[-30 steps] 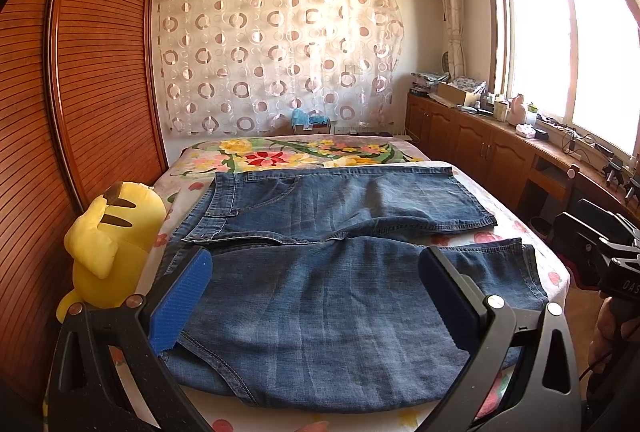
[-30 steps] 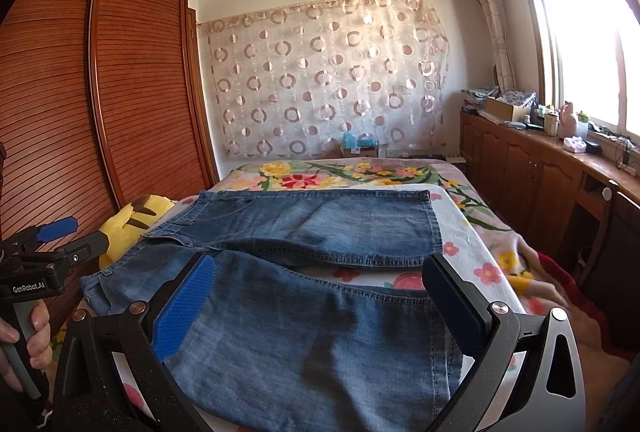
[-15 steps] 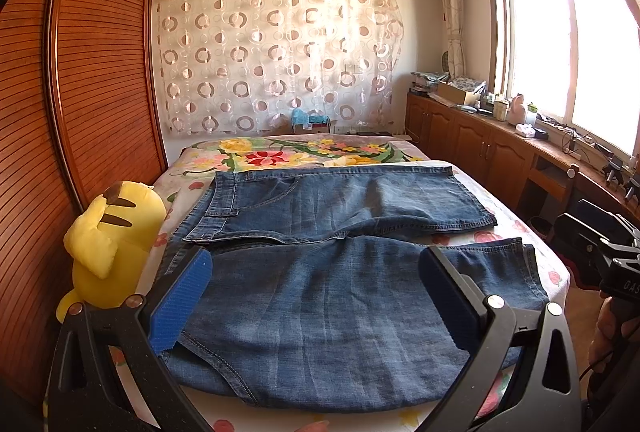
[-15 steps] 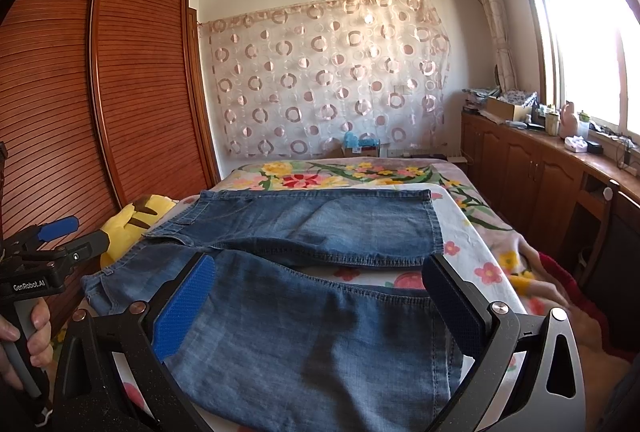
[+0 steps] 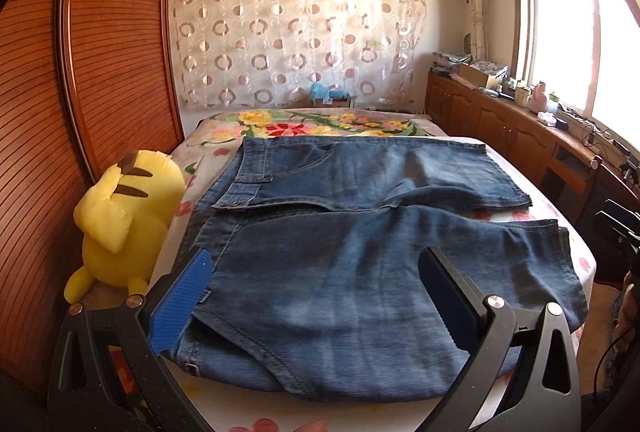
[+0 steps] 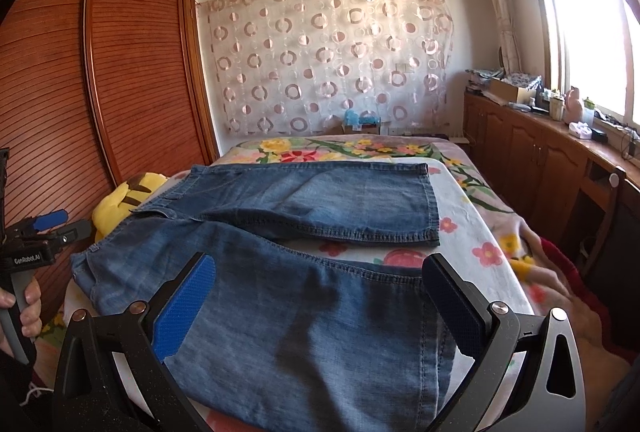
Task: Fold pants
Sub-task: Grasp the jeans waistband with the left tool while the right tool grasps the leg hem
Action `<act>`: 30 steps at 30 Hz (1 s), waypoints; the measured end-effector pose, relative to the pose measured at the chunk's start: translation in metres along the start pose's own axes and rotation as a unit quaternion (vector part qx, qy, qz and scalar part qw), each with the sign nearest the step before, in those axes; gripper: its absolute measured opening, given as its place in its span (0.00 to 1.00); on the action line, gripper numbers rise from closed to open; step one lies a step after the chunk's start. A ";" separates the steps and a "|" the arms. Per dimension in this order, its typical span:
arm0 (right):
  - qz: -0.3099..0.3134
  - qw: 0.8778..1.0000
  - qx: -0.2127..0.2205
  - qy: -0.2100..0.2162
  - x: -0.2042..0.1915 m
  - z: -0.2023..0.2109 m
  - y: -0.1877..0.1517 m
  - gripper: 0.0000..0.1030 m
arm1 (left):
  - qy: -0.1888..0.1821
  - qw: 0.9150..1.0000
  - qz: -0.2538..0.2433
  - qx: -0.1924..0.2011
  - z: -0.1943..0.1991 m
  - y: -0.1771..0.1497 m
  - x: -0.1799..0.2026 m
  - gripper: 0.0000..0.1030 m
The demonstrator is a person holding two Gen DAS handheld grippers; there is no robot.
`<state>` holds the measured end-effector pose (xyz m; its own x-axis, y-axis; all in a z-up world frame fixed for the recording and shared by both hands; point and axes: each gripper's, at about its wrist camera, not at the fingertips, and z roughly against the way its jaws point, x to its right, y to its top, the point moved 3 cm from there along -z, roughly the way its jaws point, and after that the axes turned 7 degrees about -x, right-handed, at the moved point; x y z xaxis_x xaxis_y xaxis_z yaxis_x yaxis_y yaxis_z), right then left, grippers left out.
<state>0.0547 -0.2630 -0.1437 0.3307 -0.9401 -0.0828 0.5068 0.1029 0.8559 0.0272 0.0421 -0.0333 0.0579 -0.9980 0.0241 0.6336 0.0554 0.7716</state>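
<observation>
Pants: the blue denim pants (image 5: 360, 272) lie spread flat on the bed with the floral sheet (image 6: 472, 232), directly ahead of and beneath both hand-held grippers; waist toward the left one, hems toward the right one, legs splayed in a shallow V.
Left hand-held gripper (image 5: 316, 296): fingers spread wide, holding nothing, hovering over the waist end of the near leg.
Right hand-held gripper (image 6: 320, 304): also spread wide and empty, hovering over the near leg's hem end.
Step in hand: likely the first fold, bringing one leg over onto the other; no fabric is gripped yet.
How to do it well: pinch the near leg's outer edge at both ends, waistband corner on the left and hem corner on the right, taking both layers. Lift together, carry forward evenly and lay seam on seam with the far leg.
Risk: denim is stiff and heavy; a shallow pinch may slip.
Beside: a yellow plush toy (image 5: 124, 216) sits left of the waistband, apart from the cloth.
</observation>
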 end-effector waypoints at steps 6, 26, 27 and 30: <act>0.006 1.000 -0.027 -0.004 -0.001 -0.007 -0.002 1.00 | 0.012 1.000 0.009 -0.011 -0.010 -0.004 -0.019 1.00; 0.021 0.993 -0.112 -0.031 0.002 -0.006 -0.020 1.00 | 0.059 0.993 0.090 -0.057 -0.031 -0.055 -0.110 0.98; 0.019 0.993 -0.113 -0.034 0.004 -0.005 -0.019 0.99 | 0.057 0.992 0.099 -0.059 -0.032 -0.057 -0.115 0.97; 0.013 0.992 -0.115 -0.040 0.010 0.005 -0.020 0.99 | 0.060 0.989 0.115 -0.066 -0.034 -0.063 -0.128 0.91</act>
<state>0.0437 -0.2763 -0.1595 0.2865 -0.9580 -0.0141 0.6704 0.1900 0.7173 0.0063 0.1670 -0.1065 0.2987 -0.9482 0.1086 0.6875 0.2927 0.6646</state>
